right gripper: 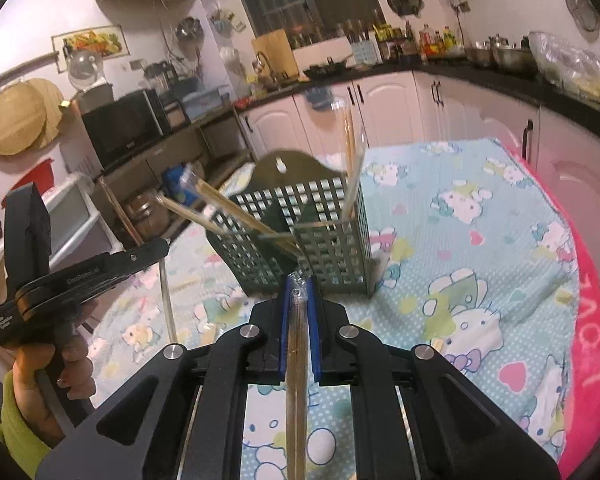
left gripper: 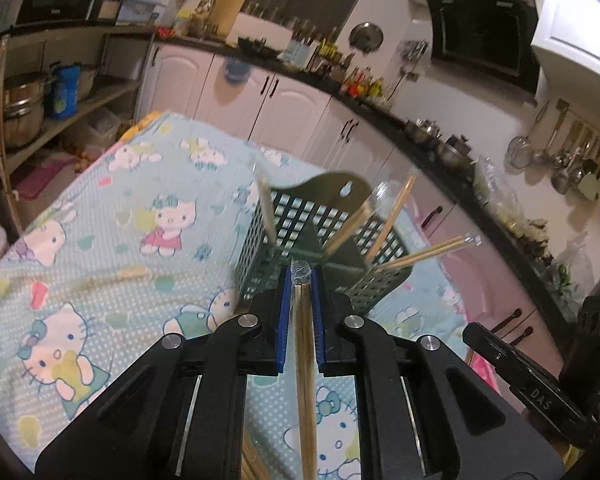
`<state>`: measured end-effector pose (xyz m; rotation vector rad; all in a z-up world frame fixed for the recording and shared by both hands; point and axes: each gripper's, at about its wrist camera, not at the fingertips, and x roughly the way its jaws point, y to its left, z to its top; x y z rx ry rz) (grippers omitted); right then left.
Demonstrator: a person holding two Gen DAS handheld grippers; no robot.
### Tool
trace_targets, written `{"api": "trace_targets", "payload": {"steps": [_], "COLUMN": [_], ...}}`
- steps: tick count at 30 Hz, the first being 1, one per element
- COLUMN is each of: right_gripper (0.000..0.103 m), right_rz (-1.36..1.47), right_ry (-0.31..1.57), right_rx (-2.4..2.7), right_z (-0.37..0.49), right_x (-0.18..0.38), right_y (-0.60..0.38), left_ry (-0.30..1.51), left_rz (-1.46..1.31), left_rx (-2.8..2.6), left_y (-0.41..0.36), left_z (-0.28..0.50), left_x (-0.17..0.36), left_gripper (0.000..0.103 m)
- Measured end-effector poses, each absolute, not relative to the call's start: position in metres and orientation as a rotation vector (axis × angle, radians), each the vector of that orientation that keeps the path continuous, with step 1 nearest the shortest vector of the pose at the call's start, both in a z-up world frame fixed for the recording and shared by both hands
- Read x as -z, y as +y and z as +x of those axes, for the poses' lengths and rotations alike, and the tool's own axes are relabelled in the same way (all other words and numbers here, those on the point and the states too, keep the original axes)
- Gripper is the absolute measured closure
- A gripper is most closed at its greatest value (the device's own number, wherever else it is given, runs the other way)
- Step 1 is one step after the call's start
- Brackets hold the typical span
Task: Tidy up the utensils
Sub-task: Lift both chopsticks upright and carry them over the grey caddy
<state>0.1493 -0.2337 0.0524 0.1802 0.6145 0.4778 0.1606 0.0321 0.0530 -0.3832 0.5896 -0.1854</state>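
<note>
My left gripper (left gripper: 301, 274) is shut on a pair of plastic-wrapped wooden chopsticks (left gripper: 305, 360) that run back between the blue pads. Just beyond its tips stands a green lattice utensil basket (left gripper: 260, 240) holding several wrapped chopsticks (left gripper: 392, 216) that lean outward. My right gripper (right gripper: 300, 280) is also shut on a wrapped chopstick pair (right gripper: 296, 360), right in front of the same basket (right gripper: 332, 248). More chopsticks (right gripper: 350, 152) stand in the basket's right compartment. The right wrist view shows the left gripper's body (right gripper: 80, 276) at the left, held by a hand (right gripper: 72, 364).
The basket stands on a table under a blue cartoon-cat cloth (left gripper: 140, 240). A blurred loose chopstick pair (left gripper: 112, 278) lies on the cloth to the left. A pink towel (right gripper: 592, 320) edges the table's right side. Kitchen cabinets (right gripper: 380, 100) and a crowded dark counter (left gripper: 380, 104) stand behind.
</note>
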Motion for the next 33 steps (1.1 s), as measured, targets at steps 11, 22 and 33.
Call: {"api": "trace_targets", "payload": {"steps": [11, 22, 33], "right_gripper": [0.095, 0.095, 0.095], "right_rz": [0.216, 0.239, 0.225], "right_ry": [0.489, 0.379, 0.301], "right_rx": [-0.468, -0.447, -0.458], "right_z": [0.13, 0.129, 0.144], "right_x": [-0.084, -0.112, -0.139], "right_y": [-0.246, -0.255, -0.248], "left_ry": [0.468, 0.368, 0.245], "left_rz": [-0.339, -0.284, -0.301], "left_rx": [0.183, 0.145, 0.062], "left_y": [0.034, 0.036, 0.044], "left_z": [0.144, 0.155, 0.172], "left_x": [-0.096, -0.134, -0.164], "left_gripper": [0.098, 0.098, 0.098]}}
